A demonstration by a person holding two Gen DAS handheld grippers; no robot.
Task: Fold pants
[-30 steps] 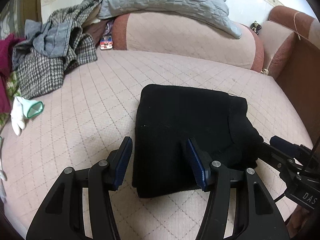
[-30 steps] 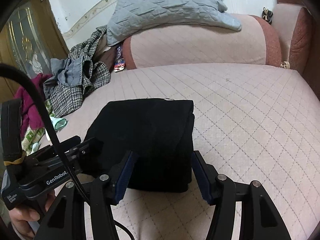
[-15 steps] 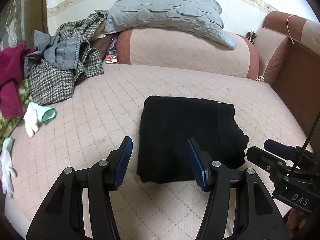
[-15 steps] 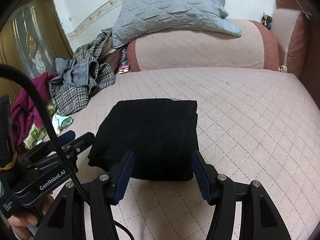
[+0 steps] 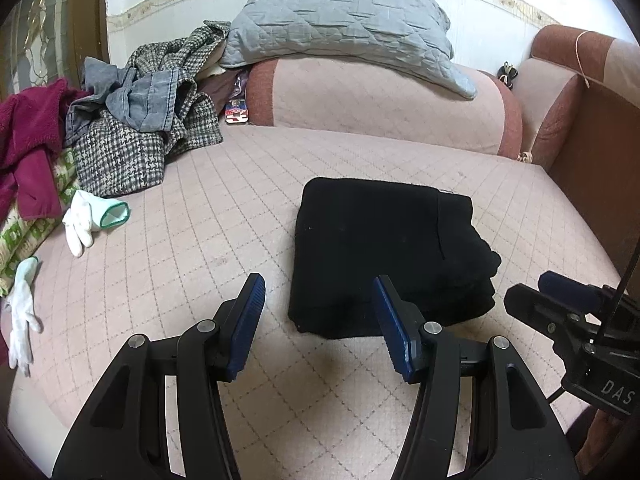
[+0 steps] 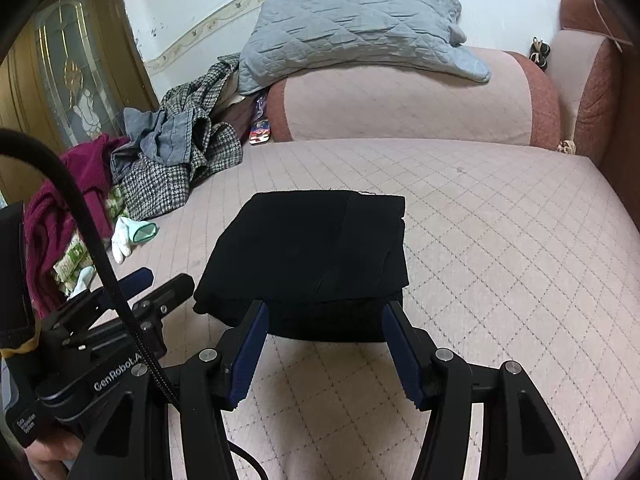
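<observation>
A: Where are the black pants (image 5: 380, 256) seen?
B: Folded into a thick rectangle, laid on the pink quilted sofa seat (image 5: 200, 240), ahead of both tools. Nothing is touched by either.
A: Left gripper (image 5: 318, 320)?
B: Jaws held apart, nothing between the pads; the pants edge lies just beyond the tips. The right gripper (image 6: 324, 340) is likewise spread and empty.
A: What is shown by one view only?
B: A second white glove (image 5: 22, 312) at the seat's left edge is clear only in the left wrist view. A glazed wooden door (image 6: 76, 84) is seen plainly only from the right wrist.
A: Containers?
B: None are made out. A clothes pile (image 5: 132, 120) and a grey quilted pillow (image 5: 340, 28) are seen behind.
</observation>
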